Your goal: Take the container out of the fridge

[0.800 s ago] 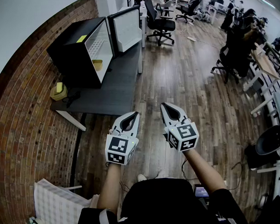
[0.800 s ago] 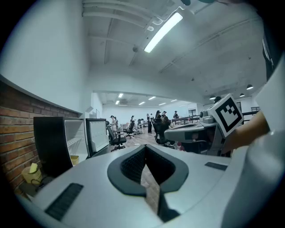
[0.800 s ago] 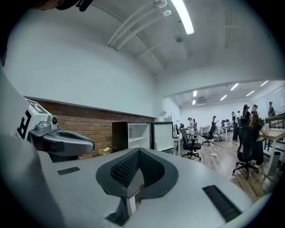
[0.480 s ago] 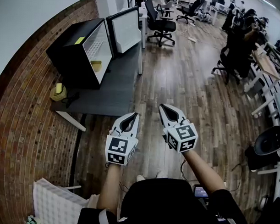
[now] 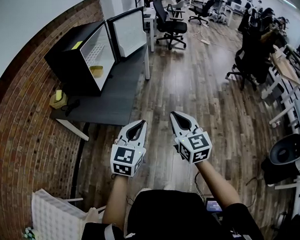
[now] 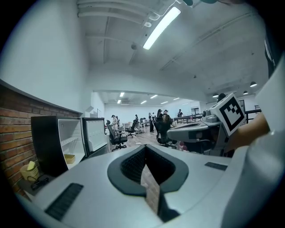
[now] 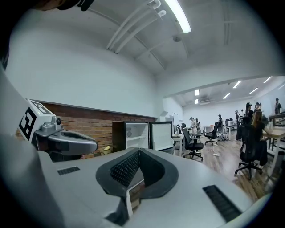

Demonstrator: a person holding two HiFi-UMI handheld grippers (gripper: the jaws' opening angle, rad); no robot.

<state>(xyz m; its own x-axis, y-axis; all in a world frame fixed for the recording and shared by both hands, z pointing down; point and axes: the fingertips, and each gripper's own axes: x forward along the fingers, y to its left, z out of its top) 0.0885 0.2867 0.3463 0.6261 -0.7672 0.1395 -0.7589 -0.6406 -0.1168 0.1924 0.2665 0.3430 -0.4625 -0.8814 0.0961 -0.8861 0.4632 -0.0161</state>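
A black mini fridge (image 5: 76, 58) stands on a dark table (image 5: 117, 96) against the brick wall, with its door (image 5: 128, 31) swung open. Inside on the lower level sits a small yellow container (image 5: 95, 70). It also shows in the left gripper view as the container (image 6: 69, 158) inside the fridge (image 6: 53, 142). My left gripper (image 5: 140, 123) and right gripper (image 5: 174, 114) are held side by side over the wooden floor, well short of the table. Both are shut with nothing between the jaws. The right gripper view shows the fridge (image 7: 129, 136) far ahead.
A yellow object (image 5: 57, 99) and a dark cable lie on the table left of the fridge. Office chairs (image 5: 170, 24) stand beyond the table, more desks and chairs at the right. A white padded thing (image 5: 55, 221) sits at the lower left by the brick wall.
The fridge and table have slid slightly left in the head view as the view shifted. Both grippers keep the same pose, shut and empty.
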